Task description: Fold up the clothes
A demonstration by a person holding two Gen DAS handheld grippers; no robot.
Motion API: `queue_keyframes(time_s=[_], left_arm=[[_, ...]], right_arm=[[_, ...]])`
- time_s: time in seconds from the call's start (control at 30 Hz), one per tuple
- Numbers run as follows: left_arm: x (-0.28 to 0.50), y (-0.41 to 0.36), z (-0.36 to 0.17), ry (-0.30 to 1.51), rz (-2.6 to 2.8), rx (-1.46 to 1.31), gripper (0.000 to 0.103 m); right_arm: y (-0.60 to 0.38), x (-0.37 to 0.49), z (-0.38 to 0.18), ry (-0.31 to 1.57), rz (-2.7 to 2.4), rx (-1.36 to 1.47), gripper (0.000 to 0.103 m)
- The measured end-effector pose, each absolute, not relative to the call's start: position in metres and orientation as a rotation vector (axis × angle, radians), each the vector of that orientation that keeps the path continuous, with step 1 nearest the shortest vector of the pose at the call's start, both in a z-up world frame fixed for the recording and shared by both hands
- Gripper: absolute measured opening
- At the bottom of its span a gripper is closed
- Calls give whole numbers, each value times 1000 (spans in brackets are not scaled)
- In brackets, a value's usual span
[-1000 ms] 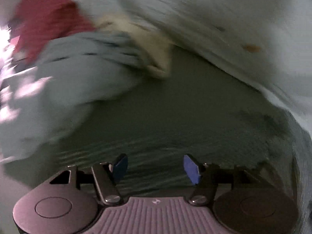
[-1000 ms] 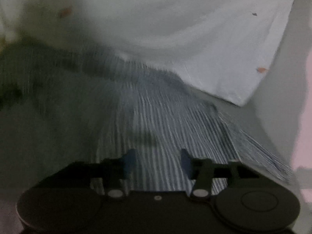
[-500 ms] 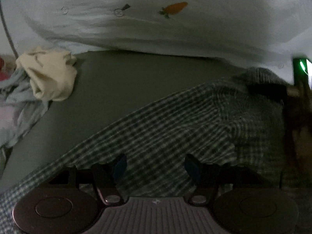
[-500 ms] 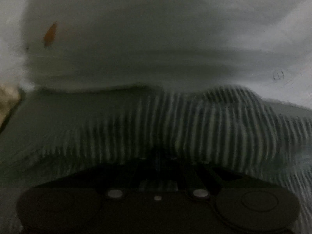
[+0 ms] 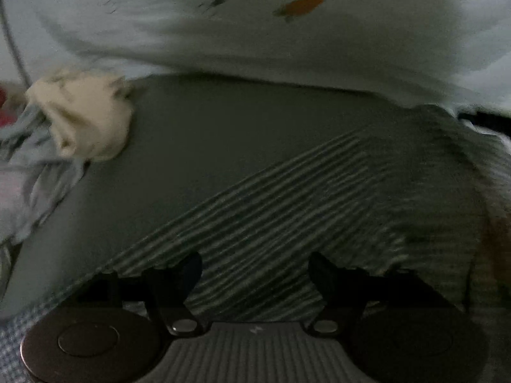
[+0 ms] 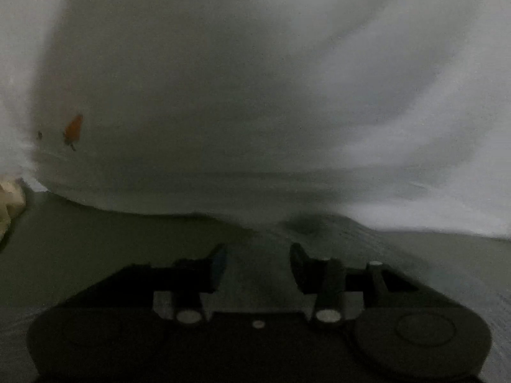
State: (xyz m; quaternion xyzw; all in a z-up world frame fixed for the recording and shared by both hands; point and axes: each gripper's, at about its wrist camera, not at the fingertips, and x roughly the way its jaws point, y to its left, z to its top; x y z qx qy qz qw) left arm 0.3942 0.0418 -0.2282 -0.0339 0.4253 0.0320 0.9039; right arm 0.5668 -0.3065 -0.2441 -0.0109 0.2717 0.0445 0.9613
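The left gripper [image 5: 255,274] and the right gripper [image 6: 257,263] both stood apart, holding nothing, just above the checked shirt [image 5: 287,210] lying on the dark bed [image 5: 223,127]. It seemed best to lower slowly and pinch one edge only. Beyond the shirt lay the white carrot blanket [image 5: 255,32].

Checked shirt [image 5: 287,217] (blurred into stripes) lies spread, rumpled at right — other crumpled clothes [image 5: 80,118] lie apart.

Setting: dim, low-lit interior.
Flat olive-grey surface [image 5: 204,146] across the middle ground; pale sheet with small orange carrot prints [image 5: 255,41] bunched along its far edge; thin cord [image 5: 12,48] at upper left; both views blurred.
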Motion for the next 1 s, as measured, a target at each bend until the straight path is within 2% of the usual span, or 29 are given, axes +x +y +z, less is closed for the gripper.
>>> queue_keyframes(time_s=[0.2,0.33,0.47,0.5,0.67,0.83,1.0], left_arm=[[365,-3,-229,903,-147,-47,78],[327,-35,-238,937,-270,14,79],[299,-68,-247,992,-373,58,82],[295,-77,-249,1004,-389,68,83],[303,-127,-254,1041,-386,85,84],[313,-183,-258,1056,-308,138,84],[328,-217,-262,1095,-198,109,87]], right_arm=[[-386,411,-276,765,-164,-28,44],[-429,312,-289,879,-332,102,45],[-455,241,-282,890,-463,199,49],[-460,231,-279,875,-477,235,53],[-501,229,-273,785,-540,348,58],[-582,263,-272,679,-631,405,69],[-687,288,-275,599,-791,463,69]])
